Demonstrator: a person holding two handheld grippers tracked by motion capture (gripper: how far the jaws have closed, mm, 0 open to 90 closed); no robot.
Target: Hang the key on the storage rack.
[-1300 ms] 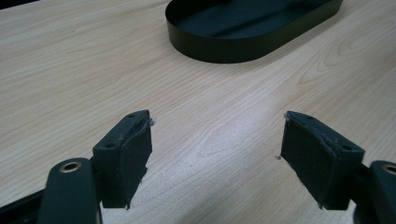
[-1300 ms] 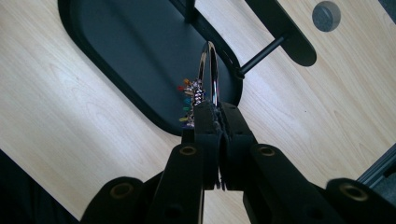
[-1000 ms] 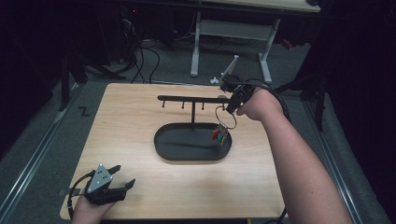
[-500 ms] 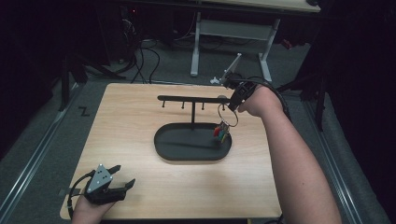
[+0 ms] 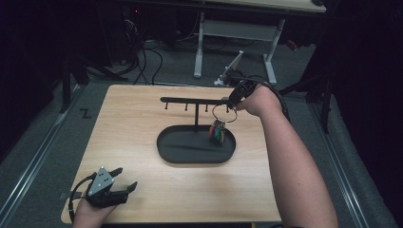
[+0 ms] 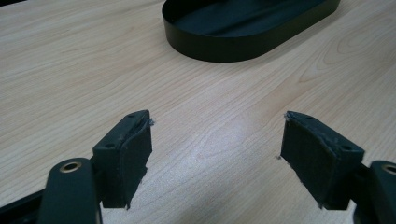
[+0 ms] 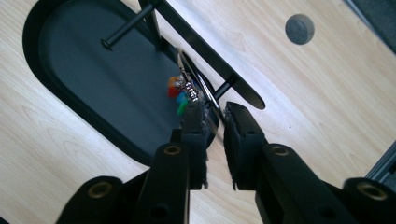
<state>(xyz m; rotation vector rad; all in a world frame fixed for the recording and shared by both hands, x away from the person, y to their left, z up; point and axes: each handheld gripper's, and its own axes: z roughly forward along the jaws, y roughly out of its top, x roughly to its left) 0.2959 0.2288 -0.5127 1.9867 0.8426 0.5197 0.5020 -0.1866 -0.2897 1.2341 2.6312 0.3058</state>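
Observation:
My right gripper [image 5: 231,103] is shut on a metal key ring [image 5: 223,114] at the right end of a black rack bar [image 5: 192,100]. Coloured tags [image 5: 217,133] hang from the ring above the black oval tray [image 5: 166,148]. In the right gripper view the jaws [image 7: 215,112] pinch the ring's wire [image 7: 201,86] beside a peg [image 7: 225,86] under the bar [image 7: 205,50], with the red, orange and green tags [image 7: 179,97] just past the tips. My left gripper [image 5: 126,176] rests open at the table's near left corner, its jaws [image 6: 217,135] wide apart over bare wood.
The rack's post [image 5: 196,116] stands in the tray, and several short pegs hang under the bar. The tray's near wall [image 6: 233,44] lies ahead of the left gripper. A round grey grommet [image 7: 299,29] sits in the tabletop beyond the rack. Desk legs and cables stand behind the table.
My right gripper has carried the key ring a little left and upward, closer to the bar's right end. The left gripper has not moved.

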